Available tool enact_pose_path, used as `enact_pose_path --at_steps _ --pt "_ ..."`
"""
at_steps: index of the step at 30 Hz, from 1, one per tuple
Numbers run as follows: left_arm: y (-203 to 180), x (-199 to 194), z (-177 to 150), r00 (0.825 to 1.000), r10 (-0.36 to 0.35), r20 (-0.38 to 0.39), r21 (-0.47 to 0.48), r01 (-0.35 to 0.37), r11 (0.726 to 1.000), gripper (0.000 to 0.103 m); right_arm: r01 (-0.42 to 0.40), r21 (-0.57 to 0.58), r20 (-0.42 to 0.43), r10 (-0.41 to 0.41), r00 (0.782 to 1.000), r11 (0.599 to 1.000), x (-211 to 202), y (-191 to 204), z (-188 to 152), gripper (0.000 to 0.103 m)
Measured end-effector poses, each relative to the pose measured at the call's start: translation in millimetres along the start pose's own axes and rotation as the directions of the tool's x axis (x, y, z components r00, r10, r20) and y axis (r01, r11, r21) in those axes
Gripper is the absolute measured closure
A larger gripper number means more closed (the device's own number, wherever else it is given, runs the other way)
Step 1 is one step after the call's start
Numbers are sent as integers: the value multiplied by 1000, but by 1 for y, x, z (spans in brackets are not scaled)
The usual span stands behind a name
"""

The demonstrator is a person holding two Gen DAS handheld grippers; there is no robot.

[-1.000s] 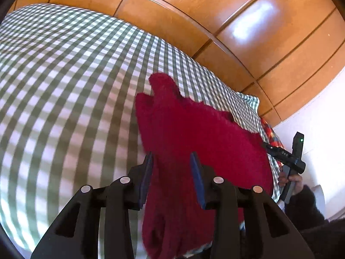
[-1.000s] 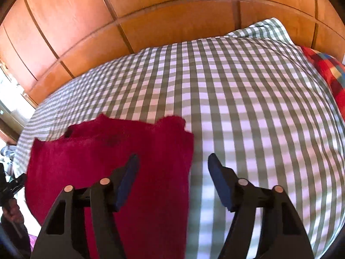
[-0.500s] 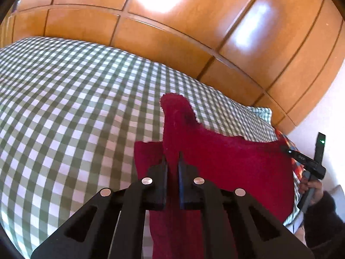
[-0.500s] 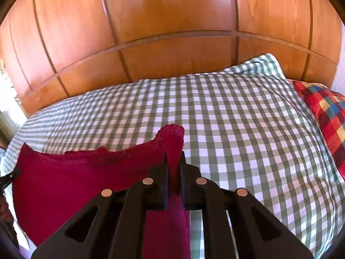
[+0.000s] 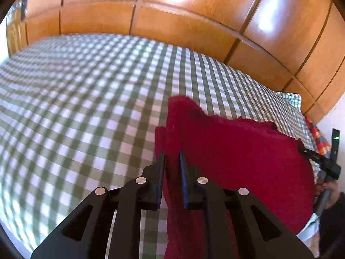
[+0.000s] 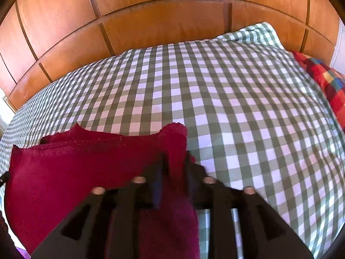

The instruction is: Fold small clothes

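Red cloth (image 5: pixel 237 155) sits on the checked bedspread (image 5: pixel 86 108), its far edge lifted. Left gripper (image 5: pixel 172 161) is clamped on the 9 o'clock corner; right gripper (image 6: pixel 174 161), jaws just opening, has the 3 o'clock corner loose between them.

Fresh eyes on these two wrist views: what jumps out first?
The deep red garment, bunched at the near edge of the green checked bedspread, one corner between each gripper's fingers. Behind, glossy orange wood panelling; a red patchwork pillow at the right edge.
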State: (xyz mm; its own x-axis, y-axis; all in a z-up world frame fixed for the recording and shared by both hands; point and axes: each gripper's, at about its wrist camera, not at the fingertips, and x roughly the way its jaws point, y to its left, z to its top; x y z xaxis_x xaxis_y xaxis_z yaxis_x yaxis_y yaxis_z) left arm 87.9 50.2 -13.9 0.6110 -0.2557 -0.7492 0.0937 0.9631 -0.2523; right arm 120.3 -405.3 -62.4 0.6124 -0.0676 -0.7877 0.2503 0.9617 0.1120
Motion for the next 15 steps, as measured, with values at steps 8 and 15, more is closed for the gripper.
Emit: enact_pose_path --at_steps 8,15 --pt "-21 -30 -15 993 84 88 47 -89 995 92 47 -32 113 -43 993 998 -40 14 -1 41" --pt "-43 -39 -28 990 90 109 93 -100 991 92 -66 -99 104 76 992 993 -60 55 -16 37"
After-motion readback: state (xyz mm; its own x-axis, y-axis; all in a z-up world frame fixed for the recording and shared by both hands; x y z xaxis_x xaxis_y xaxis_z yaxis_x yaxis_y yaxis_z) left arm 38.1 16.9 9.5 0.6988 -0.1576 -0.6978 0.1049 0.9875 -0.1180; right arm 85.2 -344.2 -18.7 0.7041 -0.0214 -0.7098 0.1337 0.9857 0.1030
